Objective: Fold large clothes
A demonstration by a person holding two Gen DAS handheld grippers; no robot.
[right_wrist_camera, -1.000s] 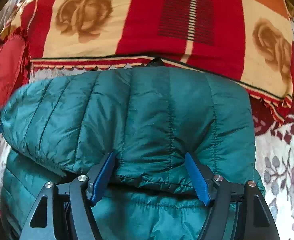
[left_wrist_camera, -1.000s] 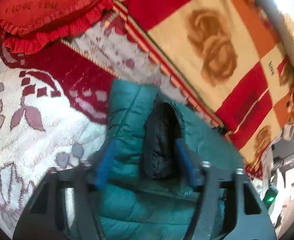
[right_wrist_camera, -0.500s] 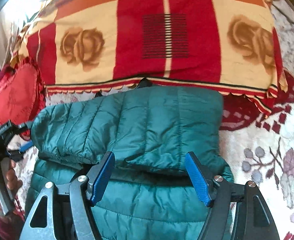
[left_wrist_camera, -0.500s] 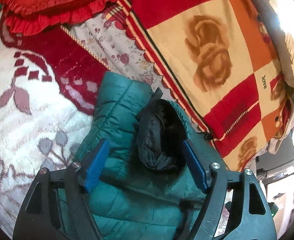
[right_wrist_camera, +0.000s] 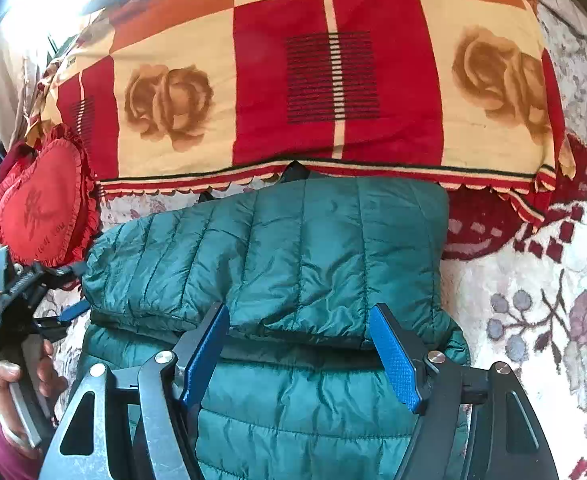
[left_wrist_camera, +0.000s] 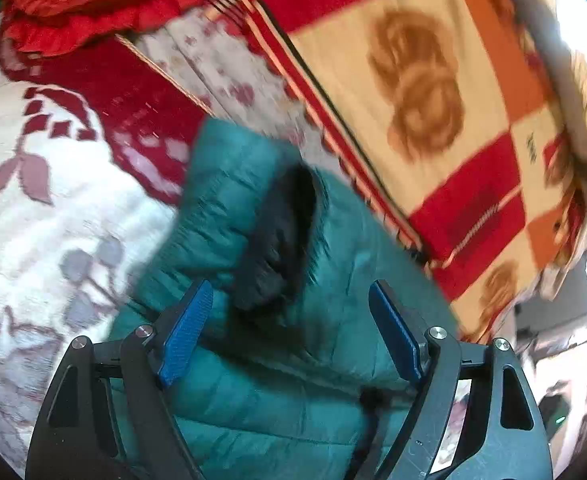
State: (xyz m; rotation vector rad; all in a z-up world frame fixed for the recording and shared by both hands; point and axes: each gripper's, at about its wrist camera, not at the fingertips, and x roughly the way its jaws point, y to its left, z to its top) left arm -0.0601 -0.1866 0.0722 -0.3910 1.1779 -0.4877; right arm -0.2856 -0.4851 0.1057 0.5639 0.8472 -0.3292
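Teal and puffy, the jacket (right_wrist_camera: 277, 248) sits mid-frame on the floral bedspread (right_wrist_camera: 533, 280), its top part folded down over the lower half, just below the rose blanket (right_wrist_camera: 333, 80). The right gripper (right_wrist_camera: 299, 344) hangs over the fold edge with jaws apart, nothing pinched, probably just sizing up the next fold. The left gripper (left_wrist_camera: 289, 332) has just been opening its jaws, and they're wide apart over the dark cuff opening (left_wrist_camera: 285, 240), not clamping anything. Red heart pillow (right_wrist_camera: 41, 216) at far left, out of the way.
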